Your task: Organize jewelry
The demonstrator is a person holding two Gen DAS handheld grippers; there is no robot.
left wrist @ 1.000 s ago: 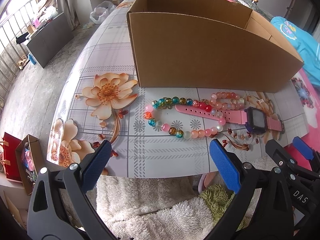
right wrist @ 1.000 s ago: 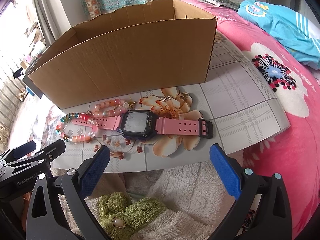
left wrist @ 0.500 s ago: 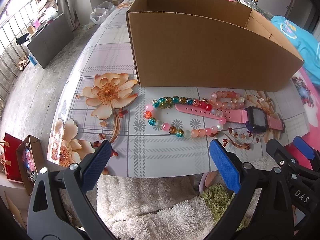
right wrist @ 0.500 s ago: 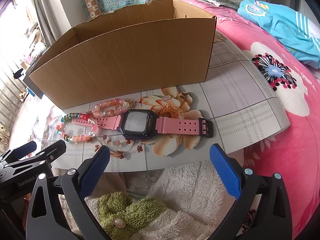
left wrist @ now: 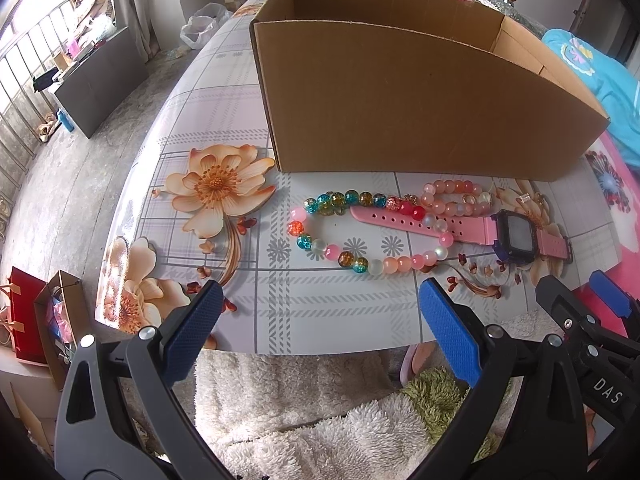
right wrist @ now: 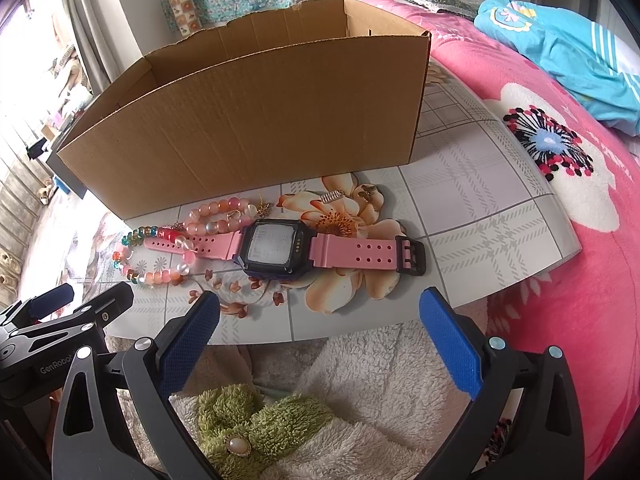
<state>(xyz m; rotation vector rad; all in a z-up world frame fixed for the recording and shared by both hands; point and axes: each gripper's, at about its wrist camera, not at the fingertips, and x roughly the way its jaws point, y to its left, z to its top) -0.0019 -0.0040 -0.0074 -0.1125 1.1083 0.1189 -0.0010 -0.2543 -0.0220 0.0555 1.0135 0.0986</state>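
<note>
Jewelry lies in a loose cluster on the table [left wrist: 280, 312], in front of the near wall of an open cardboard box [left wrist: 400, 104]. Both claws hang released and empty over the table's near edge: the left gripper [left wrist: 316, 328] with its blue pads spread wide, the right gripper [right wrist: 320, 332] likewise spread.

Just beyond the left gripper lies a multicoloured bead bracelet [left wrist: 360, 264], a loop of teal, amber, orange, red, pink and frosted clear beads. A strap of the pink watch [right wrist: 276, 246] crosses over that loop. The watch lies flat, face up, with a dark rectangular case, a pale screen, holed pink straps and a black buckle at its right end; it sits straight ahead of the right gripper. Between the watch and the box lies a peach bead bracelet [right wrist: 224, 214] of rounded pink-orange and frosted beads, touching the watch strap. Right of it, on a printed flower of the tablecloth, rest a small silver barred piece [right wrist: 332, 196] and a small gold flower-shaped piece [right wrist: 367, 191], near each other but apart.

Right of the table spreads a pink floral blanket [right wrist: 560, 240].
</note>
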